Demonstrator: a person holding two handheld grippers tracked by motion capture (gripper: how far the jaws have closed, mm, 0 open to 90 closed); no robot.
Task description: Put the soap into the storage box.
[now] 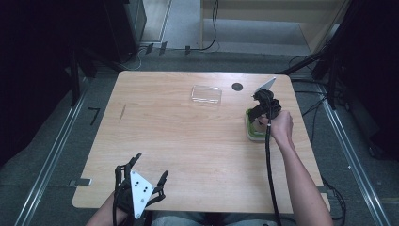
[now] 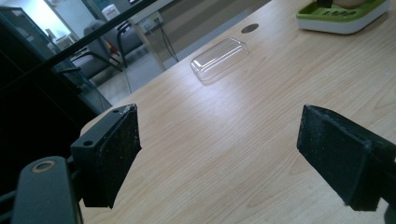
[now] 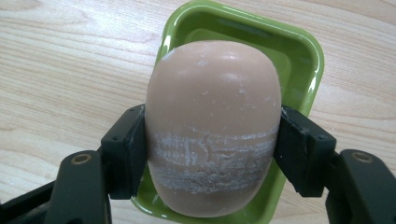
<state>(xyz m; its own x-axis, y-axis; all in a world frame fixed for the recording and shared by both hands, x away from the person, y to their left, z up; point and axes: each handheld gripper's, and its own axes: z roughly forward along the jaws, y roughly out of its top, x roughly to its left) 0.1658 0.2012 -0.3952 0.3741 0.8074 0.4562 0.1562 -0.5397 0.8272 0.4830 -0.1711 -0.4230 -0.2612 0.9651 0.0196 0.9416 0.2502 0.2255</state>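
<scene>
Your right claw is pinching a pinkish-beige bar of soap, both pads pressing on its flanks. The soap is sitting over the green soap dish; whether it is resting in the dish or hanging just above it you cannot tell from here. A whitish, scuffed band is running across the lower half of the bar, right where the pads are gripping.

In the high view your right claw is reaching down over that dish, which is sitting near the right edge of the worktop, with your right hand just behind it and the cable trailing back along your forearm.

Your left claw is standing spread wide, holding nothing, with bare wood between its pads. In the high view it is hovering at the near left of the worktop, well apart from the dish.

A clear plastic lid is lying toward the far side of the worktop, between the middle and the dish, well clear of both claws. Just to its right a dark round grommet hole is showing in the wood. Nothing is lying between your left claw and the lid.

No lettering on the soap, dish or lid is coming through legibly.
</scene>
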